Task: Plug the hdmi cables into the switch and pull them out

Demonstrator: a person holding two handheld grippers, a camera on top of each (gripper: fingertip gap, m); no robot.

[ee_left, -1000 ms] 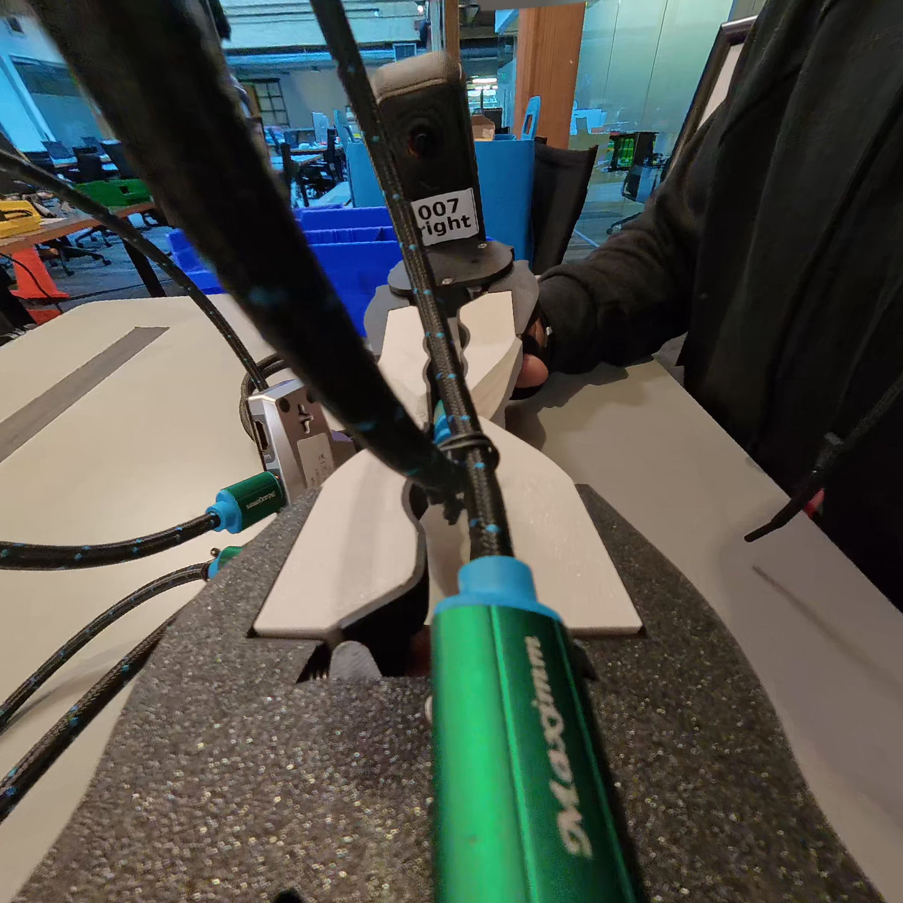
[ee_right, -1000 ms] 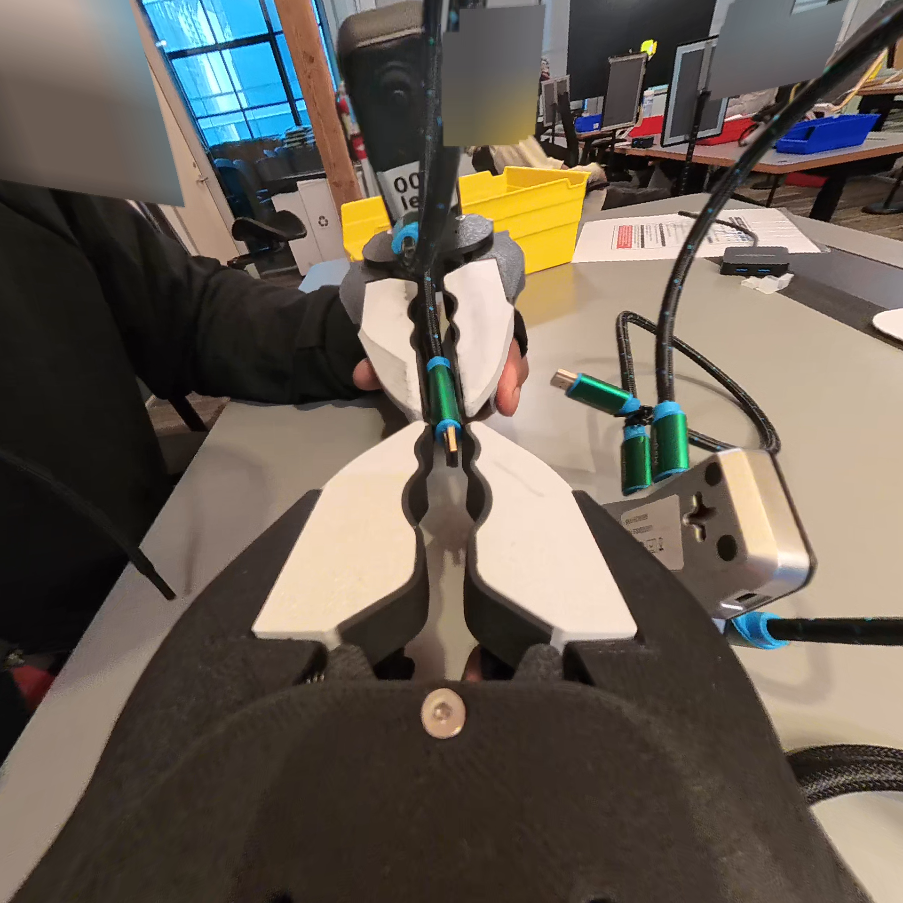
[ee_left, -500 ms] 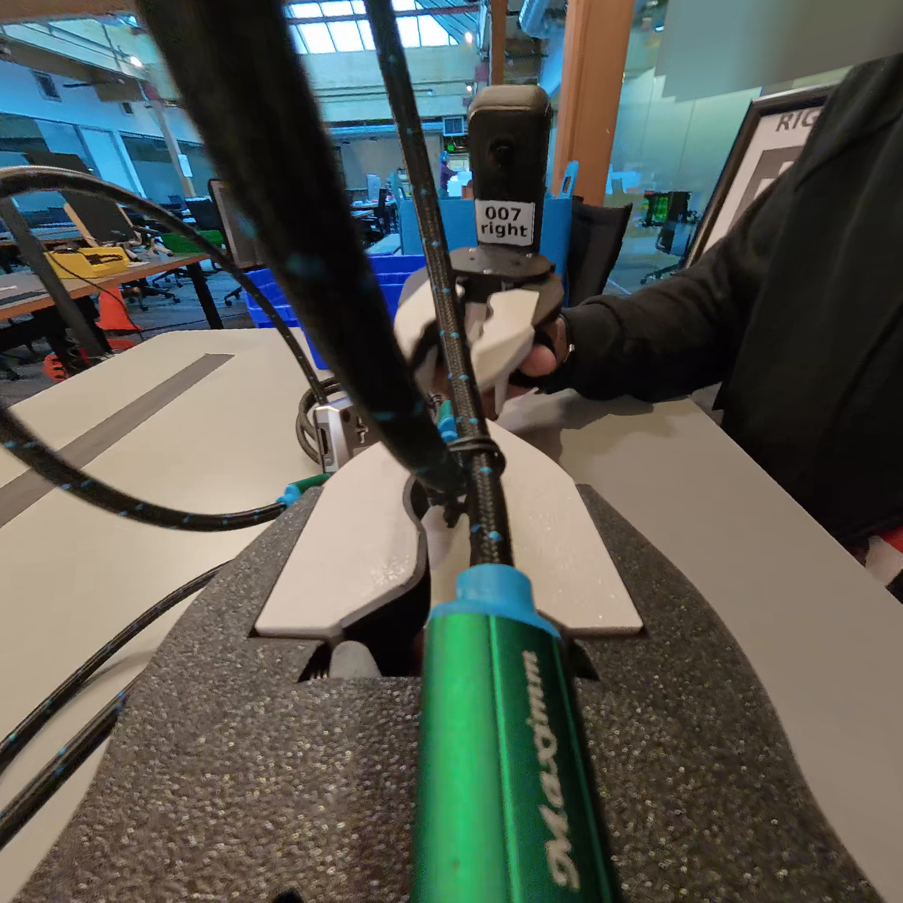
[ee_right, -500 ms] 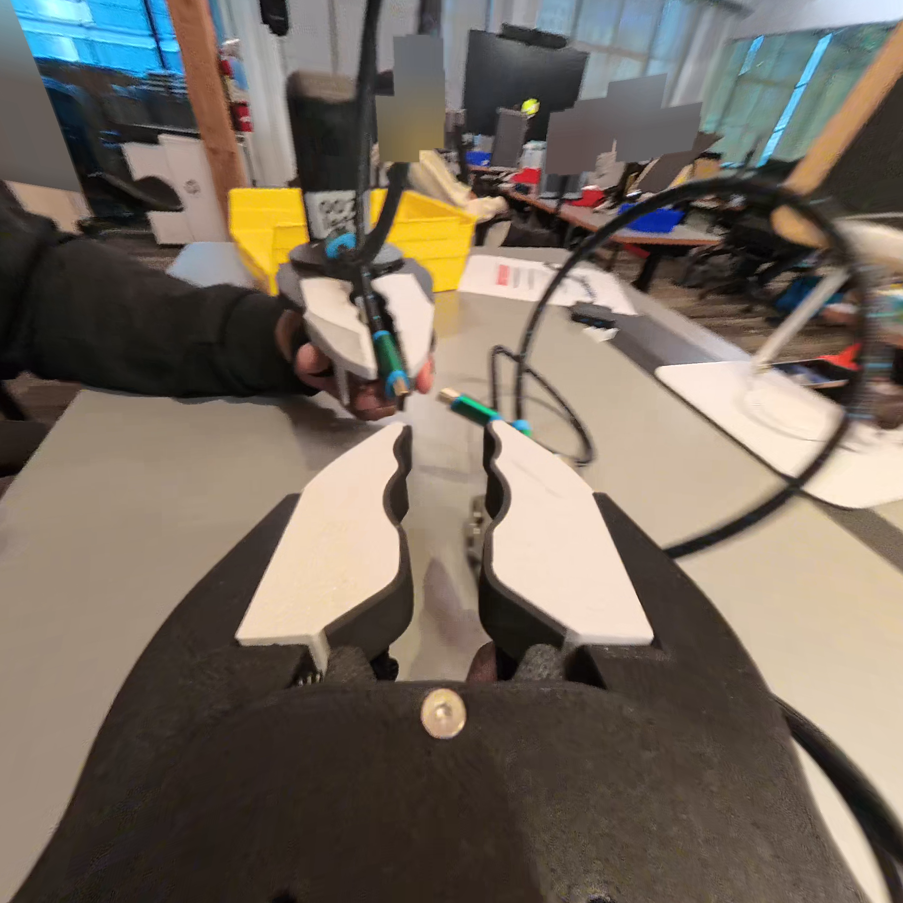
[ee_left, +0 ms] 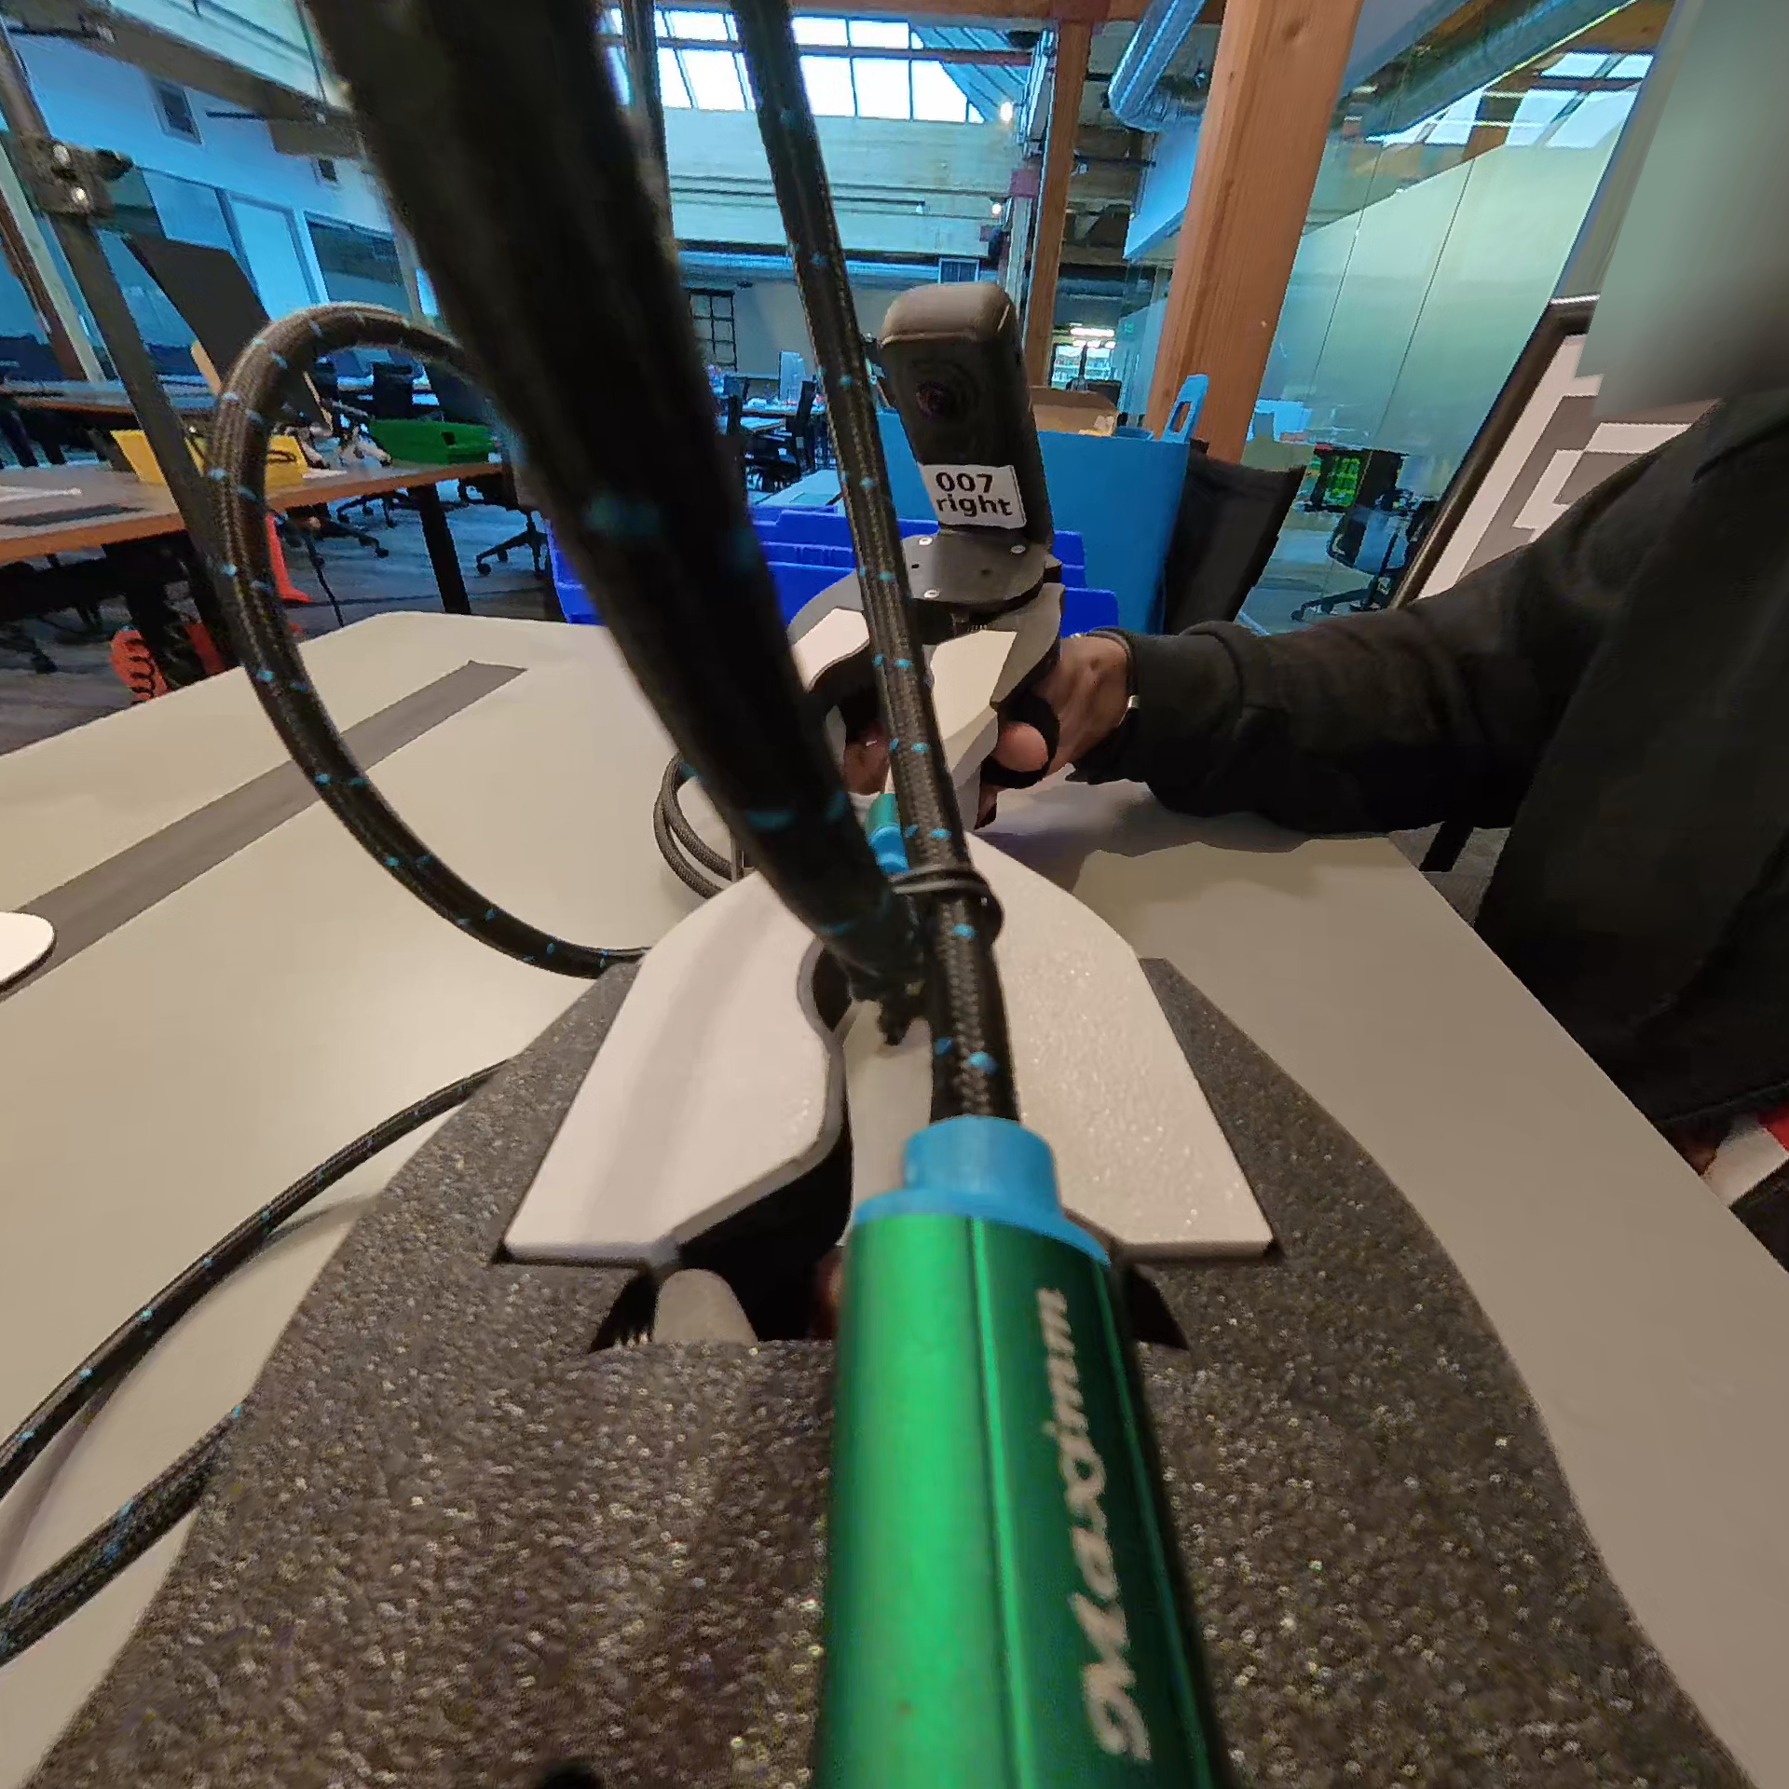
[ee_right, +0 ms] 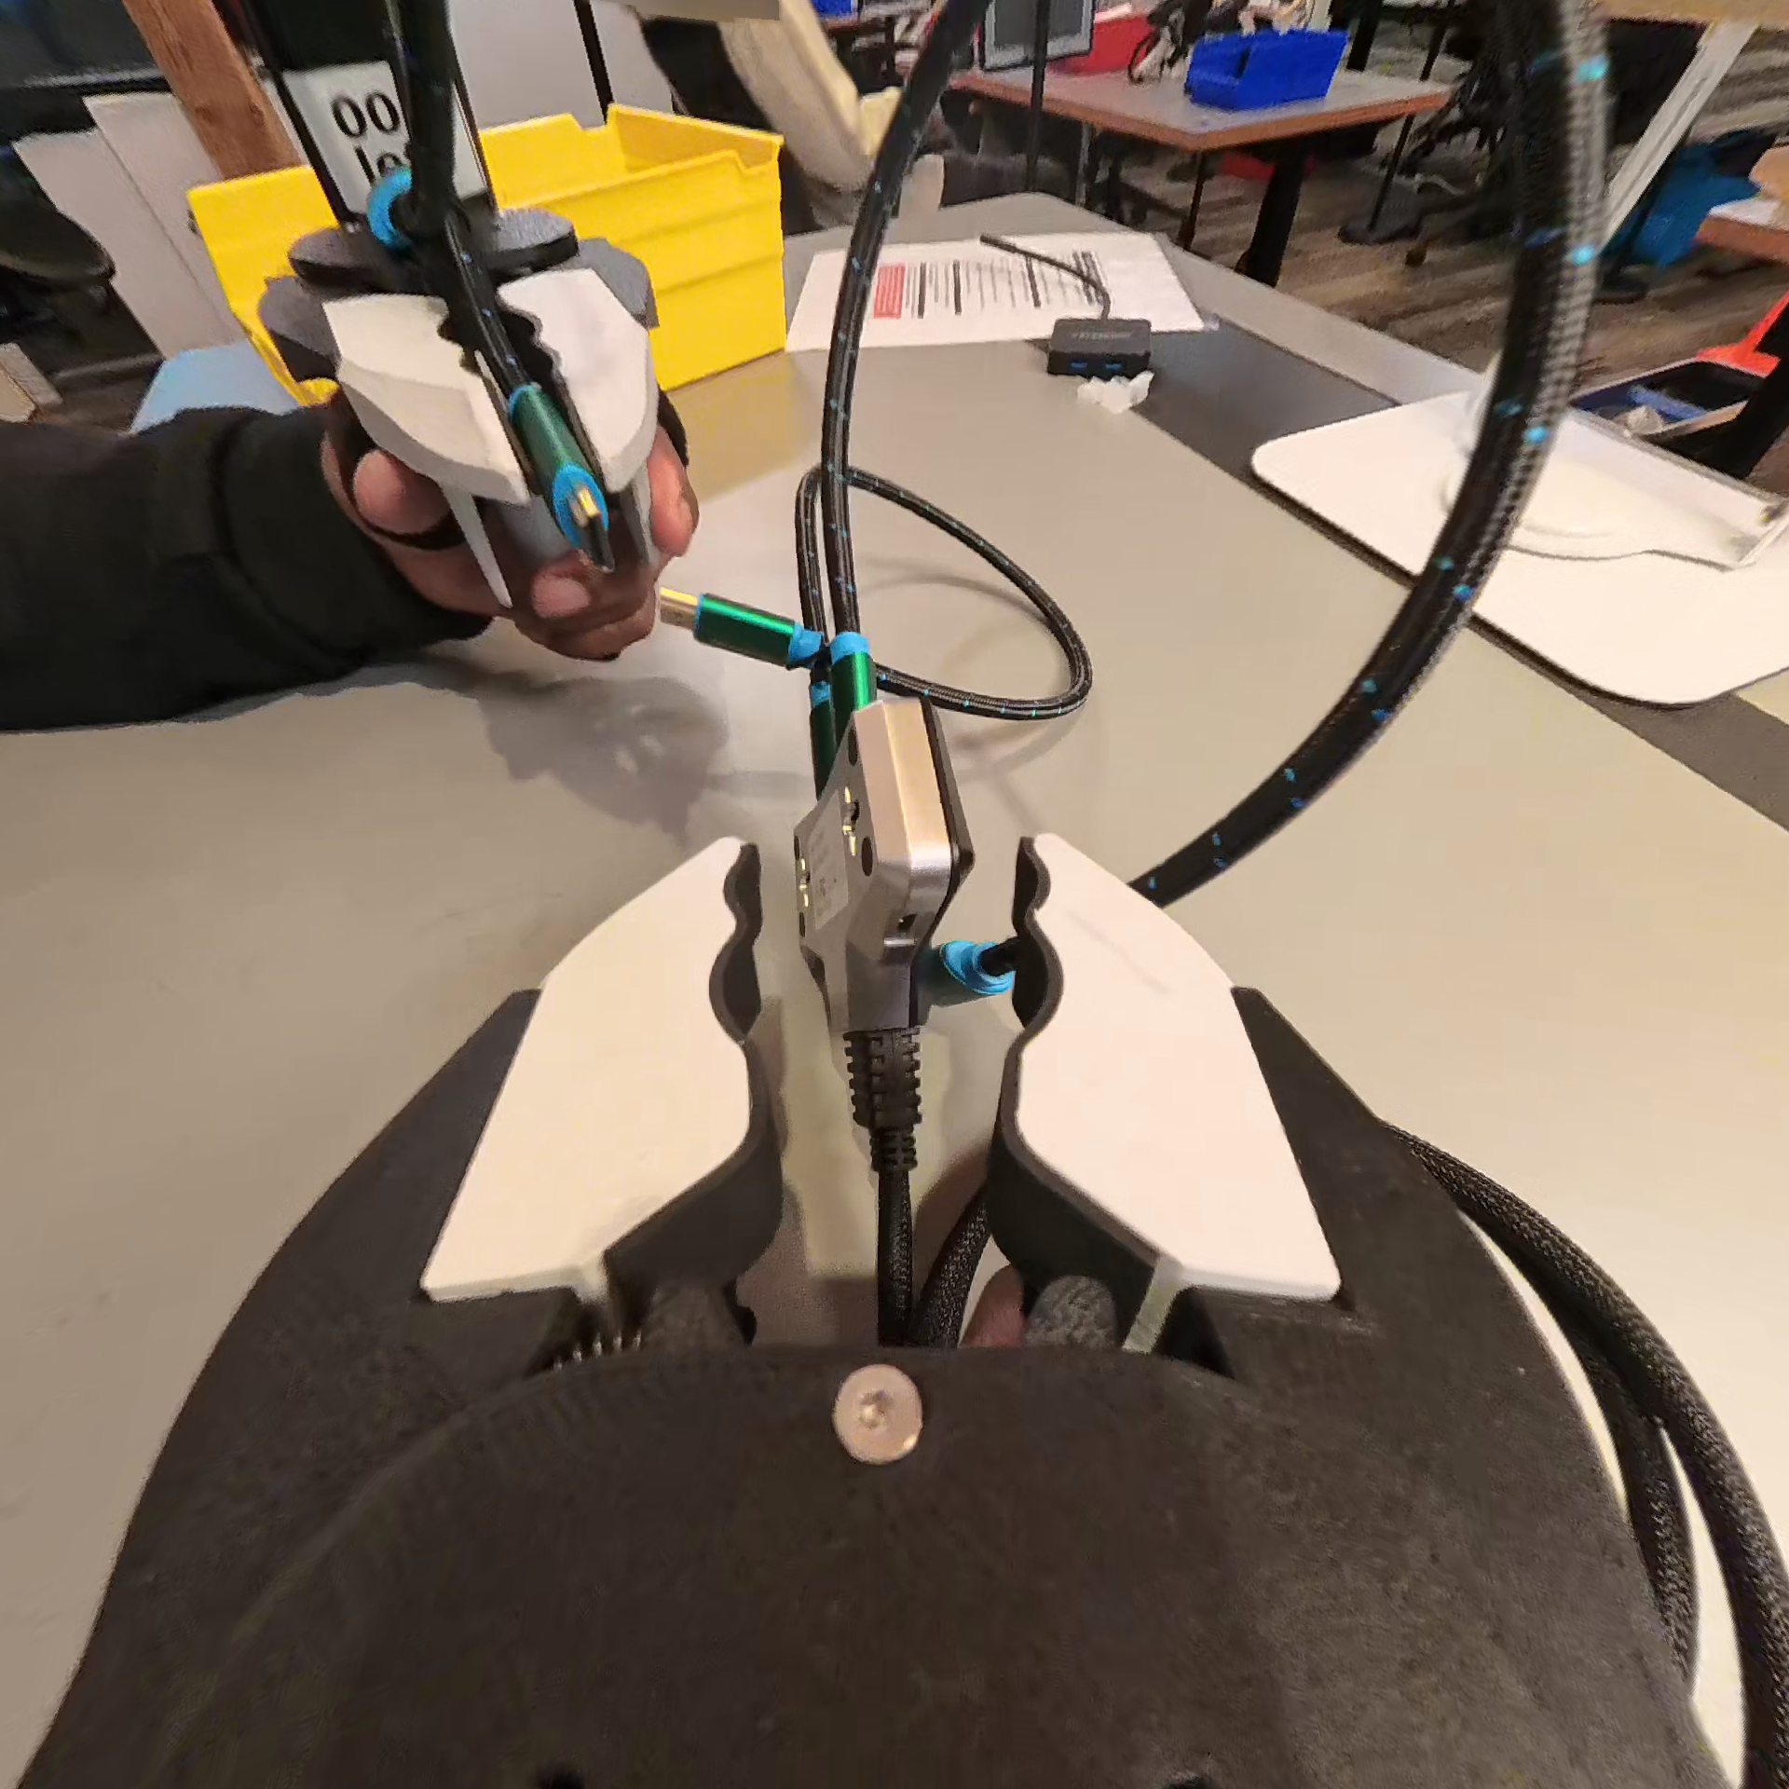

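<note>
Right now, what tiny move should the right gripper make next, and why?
Probably close on the silver switch. The right gripper is open with the switch standing between its jaws, untouched, while the left gripper already grips a green plug that needs a steadied switch.

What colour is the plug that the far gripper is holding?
The plug has a green metallic body with blue ends, seen best in the right wrist view.

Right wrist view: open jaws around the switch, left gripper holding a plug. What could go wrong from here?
1. The silver switch stands on edge between the open right gripper; closing could tip it or pinch the blue-collared side plug.
2. Braided cables loop around both grippers and could snag.
3. The left gripper holds its green plug at a slant, which may hinder insertion.
</note>
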